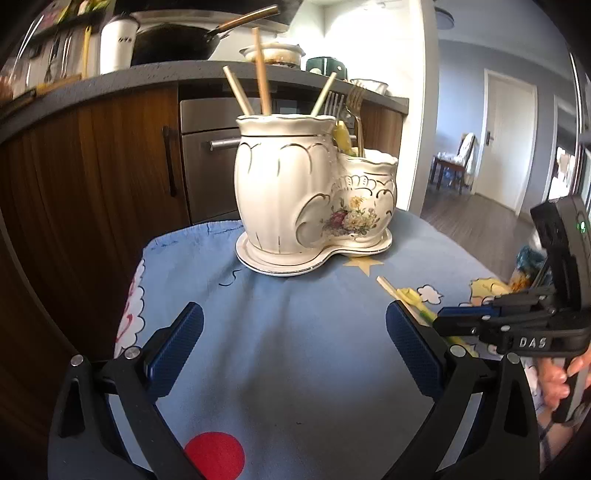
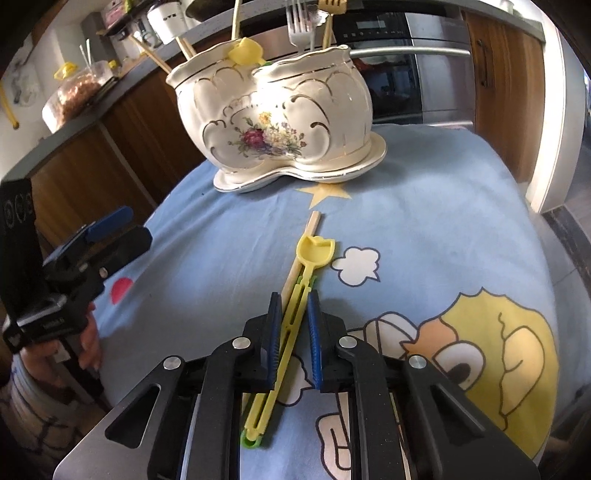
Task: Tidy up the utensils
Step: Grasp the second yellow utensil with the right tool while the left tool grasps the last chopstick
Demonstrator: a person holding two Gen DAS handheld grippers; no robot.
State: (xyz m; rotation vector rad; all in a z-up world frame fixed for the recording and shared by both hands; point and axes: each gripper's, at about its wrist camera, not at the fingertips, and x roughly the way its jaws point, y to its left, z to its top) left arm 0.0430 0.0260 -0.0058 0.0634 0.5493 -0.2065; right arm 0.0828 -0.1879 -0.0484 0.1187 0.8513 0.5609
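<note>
A white ceramic two-pot utensil holder (image 1: 306, 192) with a flower print stands on the blue cloth; it also shows in the right wrist view (image 2: 280, 122). It holds chopsticks (image 1: 258, 70), forks (image 2: 301, 26) and a yellow plastic spoon (image 2: 245, 50). On the cloth lie a yellow plastic spoon (image 2: 295, 306) and a wooden chopstick (image 2: 304, 243). My right gripper (image 2: 293, 321) is low over the cloth, its jaws narrowly apart around the spoon's handle, not clearly clamping it. My left gripper (image 1: 293, 332) is open and empty, short of the holder.
The blue cartoon-print cloth (image 1: 295, 350) covers a small table. Behind it stand wooden cabinets (image 1: 92, 177), an oven (image 2: 388, 62) and a counter with a wok (image 1: 177, 40). The right gripper shows in the left wrist view (image 1: 461, 317).
</note>
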